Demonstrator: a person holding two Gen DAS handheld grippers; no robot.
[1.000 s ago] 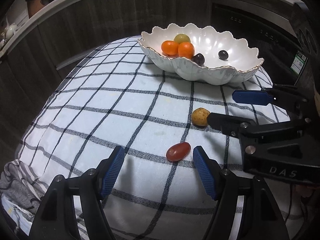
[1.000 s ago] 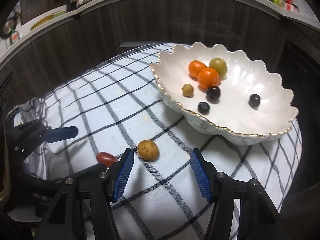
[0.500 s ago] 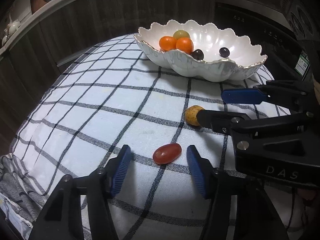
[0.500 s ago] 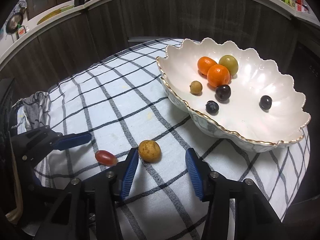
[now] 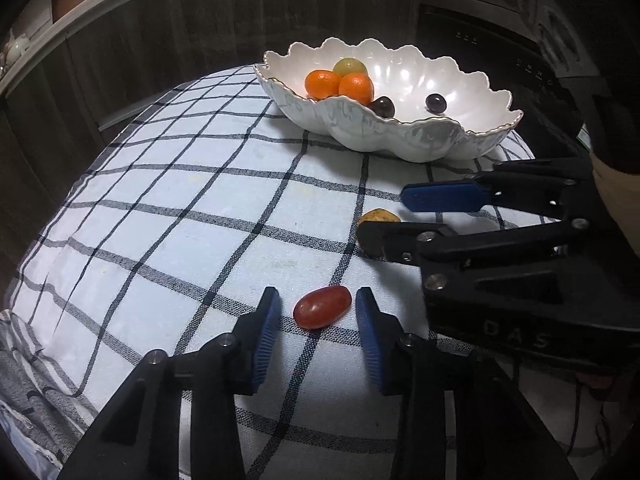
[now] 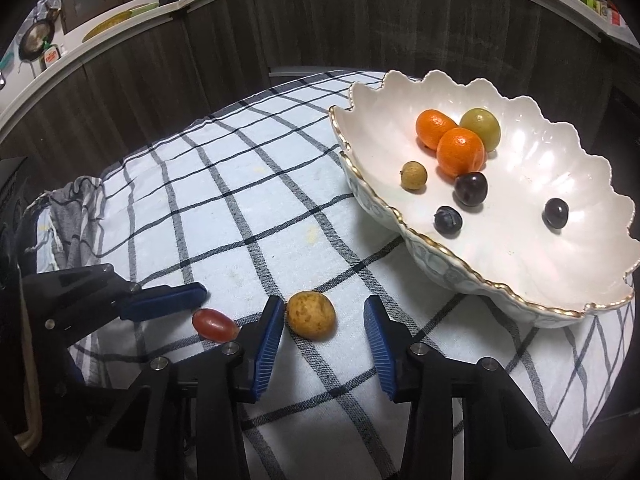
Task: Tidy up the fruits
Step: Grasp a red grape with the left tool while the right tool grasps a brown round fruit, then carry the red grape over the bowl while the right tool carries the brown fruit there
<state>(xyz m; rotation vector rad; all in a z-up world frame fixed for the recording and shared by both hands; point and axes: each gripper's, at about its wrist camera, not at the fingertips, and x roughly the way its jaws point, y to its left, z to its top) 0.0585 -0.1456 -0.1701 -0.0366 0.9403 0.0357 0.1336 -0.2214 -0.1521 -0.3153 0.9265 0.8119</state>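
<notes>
A red grape lies on the checked cloth between the blue pads of my left gripper. Its jaws are closing, with a narrow gap still showing on the left side of the grape. A yellow-brown round fruit lies between the pads of my right gripper. Those jaws are closing too; the left pad is at the fruit and the right pad stands apart. The white scalloped bowl behind holds two oranges, a green fruit, a small brown fruit and several dark ones.
The checked cloth covers a rounded table whose edges fall away at the left and front. Crumpled grey fabric lies at the left edge. Dark wood cabinets and a counter ring the back. The two grippers stand close side by side.
Both grippers' jaws have narrowed around their fruits, the left far more. The grape and the yellow-brown fruit have stayed where they lay.
</notes>
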